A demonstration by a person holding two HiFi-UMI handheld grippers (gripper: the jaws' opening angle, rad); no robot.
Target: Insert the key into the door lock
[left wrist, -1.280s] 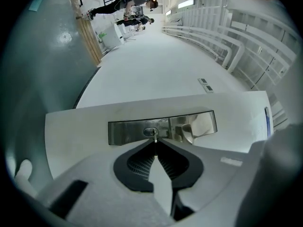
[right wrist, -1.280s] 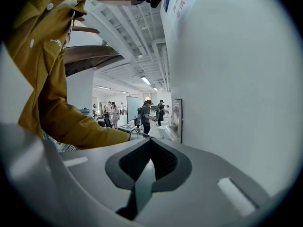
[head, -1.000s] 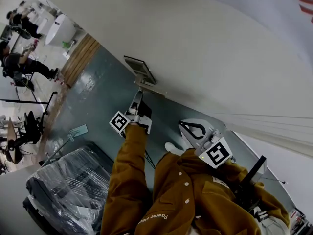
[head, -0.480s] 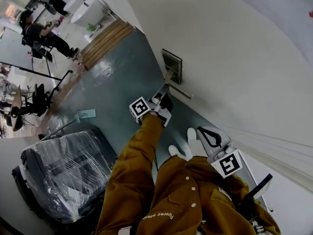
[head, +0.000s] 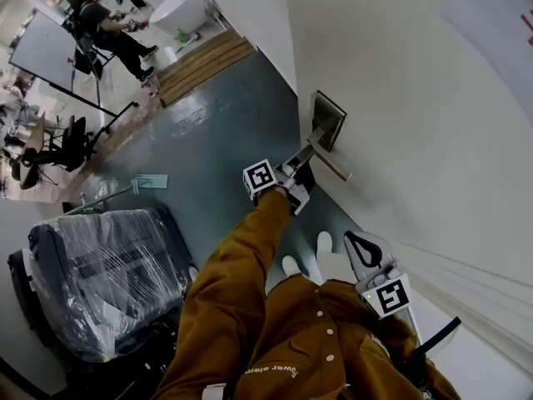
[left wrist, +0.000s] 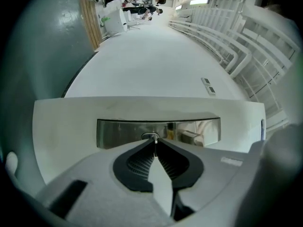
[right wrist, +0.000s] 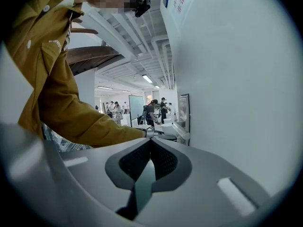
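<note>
While the left gripper [left wrist: 154, 142] jaws pinch the key [left wrist: 155, 149] at centre of the left gripper view, key tip at the keyhole [left wrist: 150, 136] of the steel lock plate [left wrist: 118, 133], right gripper [head: 363, 245] at lower right of the head view, jaws pressed together, empty.

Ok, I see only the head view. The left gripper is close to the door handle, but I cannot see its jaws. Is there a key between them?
Observer: Yes. The left gripper view shows the left gripper shut on a thin metal key.
Operator: Where is the tip of the key?
Observer: It is right at the keyhole in the lock plate. I cannot tell how deep it goes in.
Operator: And the right gripper, does it hold something?
Observer: No. The right gripper view shows the right gripper with its jaws together and nothing between them.
</note>
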